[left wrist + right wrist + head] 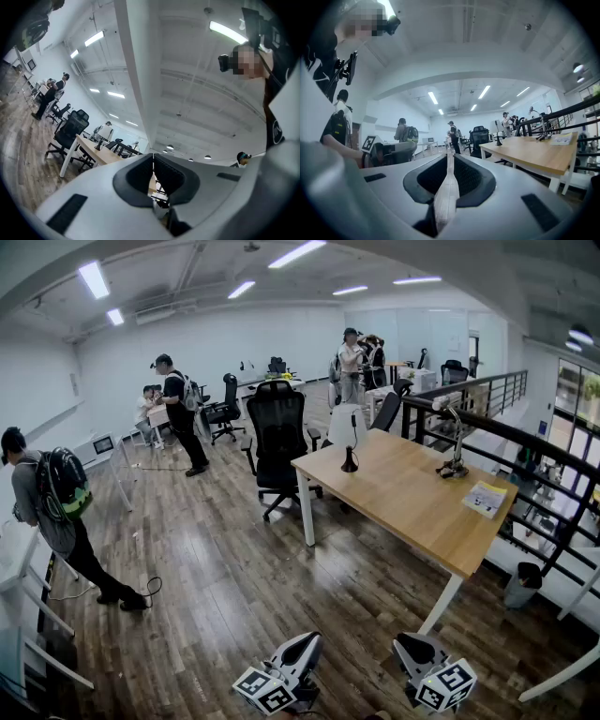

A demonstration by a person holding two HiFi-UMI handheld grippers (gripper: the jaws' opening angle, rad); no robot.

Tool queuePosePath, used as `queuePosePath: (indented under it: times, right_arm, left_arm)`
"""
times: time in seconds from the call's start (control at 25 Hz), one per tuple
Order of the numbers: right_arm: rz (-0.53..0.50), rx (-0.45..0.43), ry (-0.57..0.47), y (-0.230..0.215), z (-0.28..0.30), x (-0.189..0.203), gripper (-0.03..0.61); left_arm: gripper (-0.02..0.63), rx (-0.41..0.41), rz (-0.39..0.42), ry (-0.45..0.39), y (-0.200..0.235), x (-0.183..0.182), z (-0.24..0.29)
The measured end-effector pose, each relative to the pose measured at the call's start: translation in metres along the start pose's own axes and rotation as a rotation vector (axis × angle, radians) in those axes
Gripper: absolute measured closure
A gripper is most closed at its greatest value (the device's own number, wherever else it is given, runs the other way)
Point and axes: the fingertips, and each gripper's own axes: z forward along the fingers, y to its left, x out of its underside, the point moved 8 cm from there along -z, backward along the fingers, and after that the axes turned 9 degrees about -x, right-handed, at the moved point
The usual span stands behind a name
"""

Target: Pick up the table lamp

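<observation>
Standing well ahead of left claw (302,645), right claw (410,647), both shut, empty: white-shaded table lamp (347,427) on wooden desk (412,507); black chair (280,432) beside.

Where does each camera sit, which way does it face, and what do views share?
Head view: on the person's head, facing down toward the light wooden table and white-shaded table lamp; left gripper, right gripper at bottom.
Left gripper view: on that gripper, tilted toward the ceiling; shut jaws, person's torso.
Right gripper view: on that gripper, level; shut jaws.
Shared: all three show table and lamp.
</observation>
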Motion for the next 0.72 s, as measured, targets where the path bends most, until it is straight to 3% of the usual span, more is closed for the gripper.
queuePosePath:
  times: [0.32, 0.72]
  right_arm:
    - [0.011, -0.017, 0.013, -0.027, 0.025, 0.003, 0.515]
    - [-0.001, -0.056, 0.052, -0.109, 0.080, -0.010, 0.515]
  left_arm:
    - [0.601, -0.002, -0.007, 0.020, 0.014, 0.004, 0.033]
    - [0.601, -0.036, -0.018, 0.033, 0.052, 0.006, 0.125]
